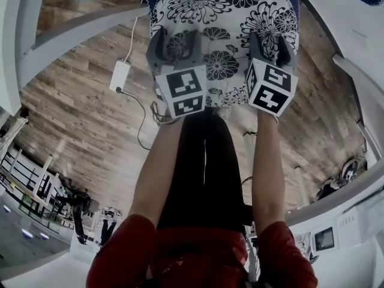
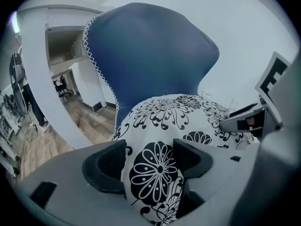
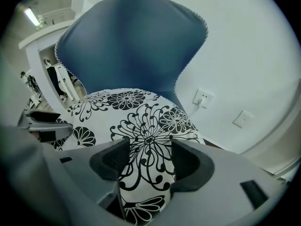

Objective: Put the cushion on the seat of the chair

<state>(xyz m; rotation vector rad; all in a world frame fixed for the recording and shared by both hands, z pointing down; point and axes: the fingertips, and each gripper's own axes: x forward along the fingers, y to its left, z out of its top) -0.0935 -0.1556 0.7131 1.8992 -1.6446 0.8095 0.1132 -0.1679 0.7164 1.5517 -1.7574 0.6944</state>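
Cushion (image 1: 231, 23): one; soft and puffy, white cloth printed with black line-drawn flowers, with rounded edges.
Cushion's place: it lies on the chair at the foot of the backrest. The seat below it is hidden. Its near edge reaches in between both grippers' jaws.
Chair (image 2: 150, 55): one; a smooth dark blue shell. The tall curved back narrows toward the bottom, and white zigzag stitching runs along its rim.
Left gripper (image 1: 177, 44): grey body with two dark, hollowed jaws that stand wide apart. A bulge of cushion sits loosely between them and is not pinched.
Right gripper (image 1: 273, 47): same build, jaws likewise spread wide. The cushion's edge lies between them unclamped.
Grippers' position: two, side by side at the cushion's near edge, both pointing down toward it.
Marker cubes: two, one on each gripper, white faces with black square patterns.
Floor (image 1: 90, 113): wooden planks, grey-brown and streaky.
Box (image 1: 120, 75): one; white, flat and oblong, lying on the floor left of the chair with a thin cable running from it.
Sleeves: two, red, ending above bare forearms.
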